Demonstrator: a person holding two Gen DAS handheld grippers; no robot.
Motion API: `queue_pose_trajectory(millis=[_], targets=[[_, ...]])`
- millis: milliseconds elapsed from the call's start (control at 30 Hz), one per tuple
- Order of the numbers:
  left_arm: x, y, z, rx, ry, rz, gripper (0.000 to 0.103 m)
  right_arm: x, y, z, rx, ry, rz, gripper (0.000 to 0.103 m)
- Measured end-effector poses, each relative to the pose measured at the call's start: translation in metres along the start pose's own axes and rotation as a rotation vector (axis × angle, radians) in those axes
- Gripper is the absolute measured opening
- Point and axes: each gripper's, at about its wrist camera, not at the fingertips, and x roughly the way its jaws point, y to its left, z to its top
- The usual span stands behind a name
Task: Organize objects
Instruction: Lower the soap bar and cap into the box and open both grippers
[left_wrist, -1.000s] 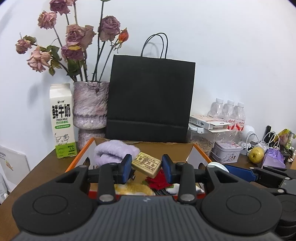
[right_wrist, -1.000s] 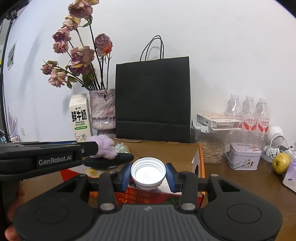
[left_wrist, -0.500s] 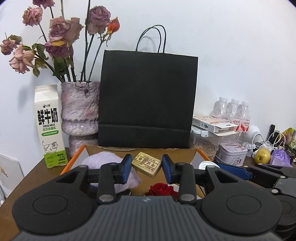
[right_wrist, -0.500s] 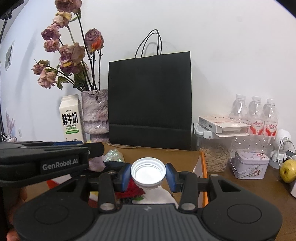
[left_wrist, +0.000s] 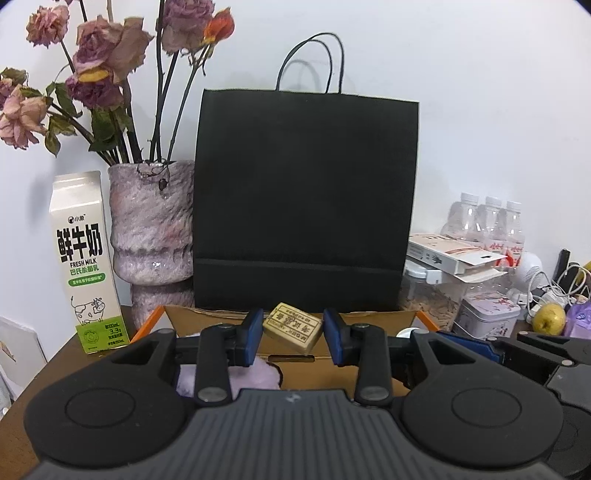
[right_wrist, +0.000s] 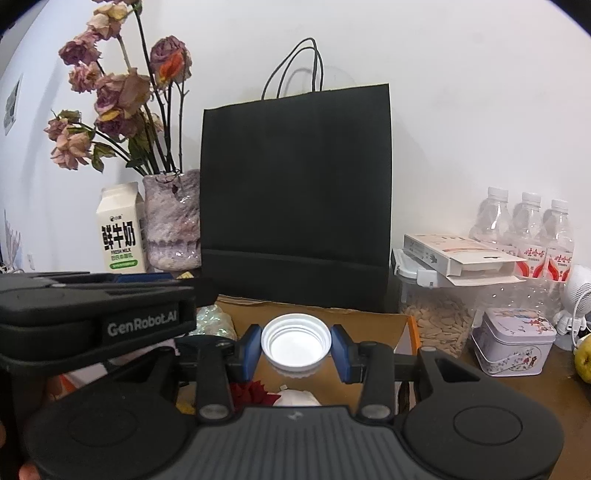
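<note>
A: Two claws, each w/ something in it. Left wrist view first?

B: Left gripper has its blue pads pressed on a small tan block, rectangular, printed w/ dark text on top, tilted so one corner dips toward the right pad. Jaws only partly closed in, block fills the gap. It's held up above the cardboard box, which has an orange rim.

A: What's around it?

B: Lilac fluffy thing in the box, just under the left finger. Behind the box: black paper bag upright w/ cord handles. Left of the bag a mottled pink vase w/ dried roses, then a milk carton. Right side: clear bottles, a flat white carton on a seed jar, a tin, a yellow-green fruit.

A: Right wrist view?

B: Right gripper is clamped on a white plastic cap, round, open side facing the cam, inner ridges visible. Jaws fairly wide, cap spans them. It hangs over the box, in front of the bag.

A: Below it?

B: Red flower and sth white in the box; can't ID the white bit. Left gripper's black body crosses the left edge, marked GenRobot.AI.
</note>
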Motion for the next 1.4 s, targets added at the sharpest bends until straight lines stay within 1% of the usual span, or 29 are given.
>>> queue_pose_trajectory(millis=[233,433,467,500,533,567,600,633,667,800,1100,1400], targets=[[0.016,0.004,0.002,-0.01,0.024,0.009,0.036,0.014,-0.003,0.001,0.006,0.007,-0.016,0.039],[0.018,0.007,0.002,-0.017,0.027,0.022,0.038,0.02,-0.006,0.0,0.009,0.017,-0.022,0.039],[0.017,0.008,0.002,-0.018,0.021,0.025,0.045,0.021,-0.007,-0.001,0.01,0.021,-0.023,0.046],[0.016,0.008,0.003,-0.019,0.019,0.026,0.057,0.022,-0.008,-0.001,0.013,0.027,-0.026,0.067],[0.015,0.009,0.003,-0.019,0.015,0.028,0.064,0.023,-0.009,-0.002,0.016,0.028,-0.03,0.079],[0.014,0.009,0.003,-0.021,0.012,0.036,0.084,0.023,-0.009,-0.003,0.016,0.026,-0.036,0.098],[0.013,0.01,0.003,-0.023,0.007,0.048,0.101,0.023,-0.01,-0.003,0.017,0.022,-0.044,0.101],[0.012,0.01,0.003,-0.027,-0.006,0.064,0.103,0.023,-0.011,-0.003,0.02,0.023,-0.046,0.101],[0.011,0.011,0.003,-0.03,-0.015,0.074,0.103,0.023,-0.012,-0.003,0.023,0.025,-0.045,0.102],[0.011,0.016,0.004,-0.048,0.003,0.068,0.103,0.024,-0.012,-0.004,0.024,0.034,-0.053,0.103],[0.009,0.019,0.002,-0.038,0.013,0.088,0.103,0.023,-0.013,-0.006,0.029,0.041,-0.055,0.103],[-0.01,0.026,0.003,-0.036,0.026,0.093,0.103,0.009,-0.011,-0.002,0.026,0.03,-0.041,0.103]])
